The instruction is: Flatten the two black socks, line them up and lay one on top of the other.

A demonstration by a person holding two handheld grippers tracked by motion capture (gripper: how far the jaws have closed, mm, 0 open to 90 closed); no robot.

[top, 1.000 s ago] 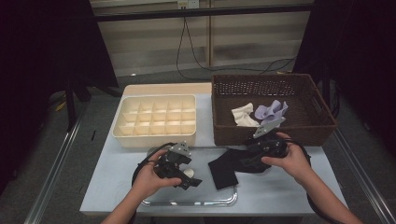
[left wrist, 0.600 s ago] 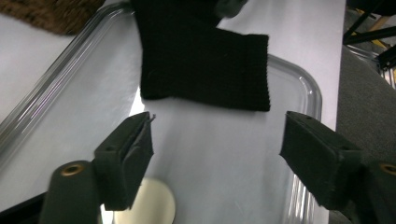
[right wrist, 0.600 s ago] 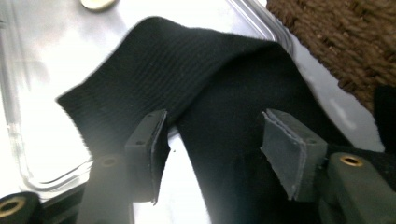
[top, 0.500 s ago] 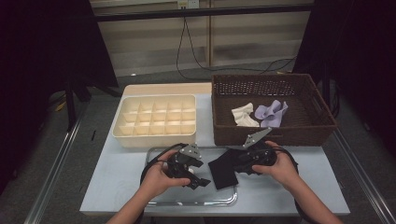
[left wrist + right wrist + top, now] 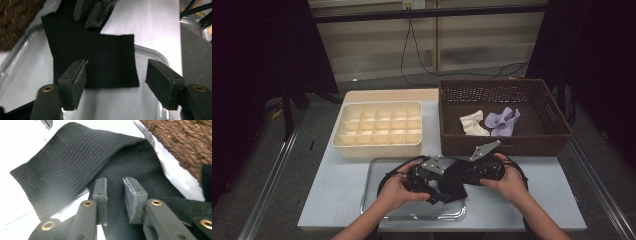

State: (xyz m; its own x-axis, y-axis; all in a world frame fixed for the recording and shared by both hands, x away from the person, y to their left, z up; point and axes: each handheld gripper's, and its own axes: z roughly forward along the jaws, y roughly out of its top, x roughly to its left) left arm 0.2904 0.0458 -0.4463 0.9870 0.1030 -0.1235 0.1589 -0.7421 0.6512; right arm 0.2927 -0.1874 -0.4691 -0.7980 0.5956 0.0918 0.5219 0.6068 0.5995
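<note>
High view first: nearest the person, a clear tray [image 5: 377, 212] lies on the desk [image 5: 332, 200], and a black sock [image 5: 454, 181] rests across the tray's right end. The left hand-held gripper [image 5: 434, 192] sits at the sock's left edge, well to the right of where it was a second ago, when it hung over the tray's left half. The right hand-held gripper [image 5: 462, 174] meets the sock from the right side and sits lower and closer to the left one than in the earlier frames.

Left gripper view shows the left hand-held gripper [image 5: 115, 80] released: its jaws stand apart on either side of the sock's [image 5: 100, 60] cuff end, neither pad touching the cloth, though they have just been closing. The sock lies flat on the tray [image 5: 25, 75] there.

Right gripper view shows the right hand-held gripper [image 5: 115, 195] with its jaws drawn close together, just closing; a narrow gap is visible between the pads, and the sock [image 5: 75, 162] lies under and around them. Whether a fold of cloth is actually pinched I cannot tell.

Farther back, unchanged since the earlier frames, a cream divided box [image 5: 379, 131] stands on the left and a brown wicker basket [image 5: 502, 90] on the right, holding a white sock [image 5: 473, 124] and a lilac sock [image 5: 502, 121] side by side.
</note>
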